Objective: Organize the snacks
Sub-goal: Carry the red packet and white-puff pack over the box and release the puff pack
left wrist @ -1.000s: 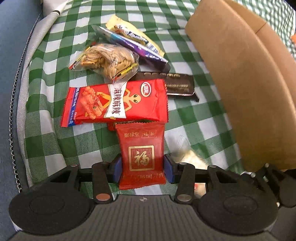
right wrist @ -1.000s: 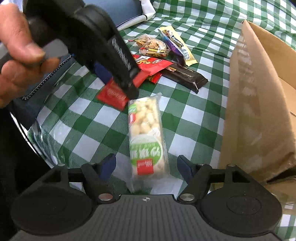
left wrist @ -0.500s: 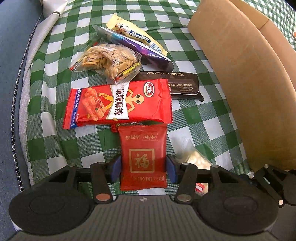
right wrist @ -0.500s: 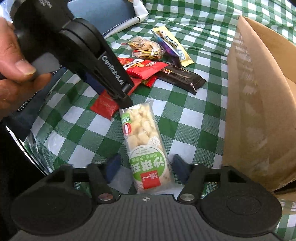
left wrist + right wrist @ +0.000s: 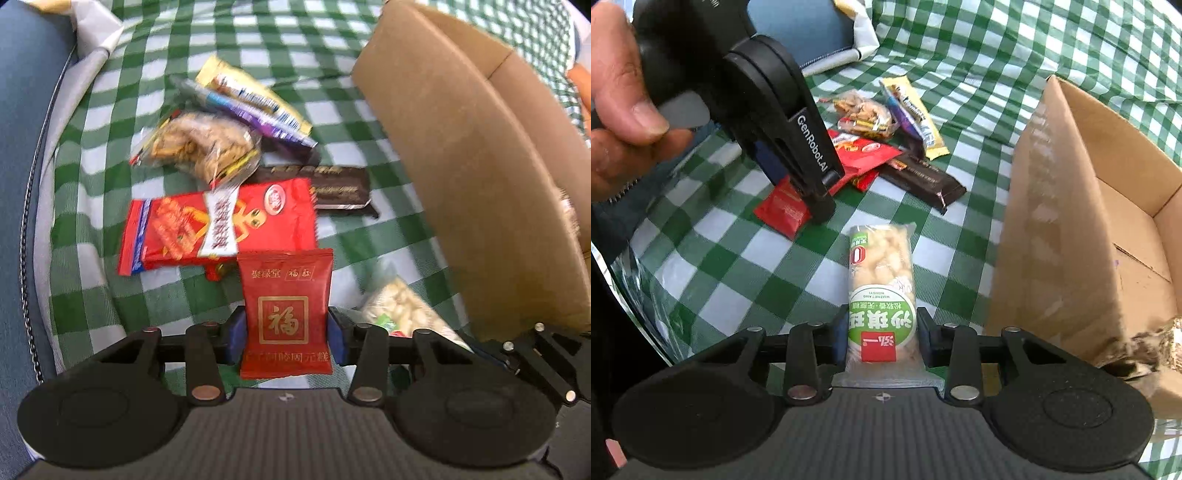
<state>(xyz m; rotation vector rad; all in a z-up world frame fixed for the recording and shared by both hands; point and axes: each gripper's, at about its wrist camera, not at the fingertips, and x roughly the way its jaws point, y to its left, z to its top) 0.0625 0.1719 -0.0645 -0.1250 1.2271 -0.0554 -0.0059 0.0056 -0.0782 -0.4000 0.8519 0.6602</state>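
My left gripper (image 5: 286, 338) is shut on a small red snack packet (image 5: 285, 310) with a gold square emblem, held just above the checked cloth. In the right wrist view the same packet (image 5: 783, 210) shows under the left gripper's fingers. My right gripper (image 5: 882, 339) is shut on a clear puffed-snack pack (image 5: 882, 291) with a green label. That pack also shows in the left wrist view (image 5: 400, 314). An open cardboard box (image 5: 1108, 236) stands to the right, its brown wall (image 5: 480, 177) close to both grippers.
A pile of snacks lies on the green checked cloth (image 5: 110, 295): a long red packet (image 5: 218, 225), a dark chocolate bar (image 5: 332, 188), a clear biscuit bag (image 5: 203, 147), and yellow and purple bars (image 5: 255, 103). A blue surface (image 5: 22, 147) borders the cloth on the left.
My right gripper has closed on the puffed-snack pack and drawn it in between the fingers. My left gripper has shifted slightly with the red packet; the box interior has come into view.
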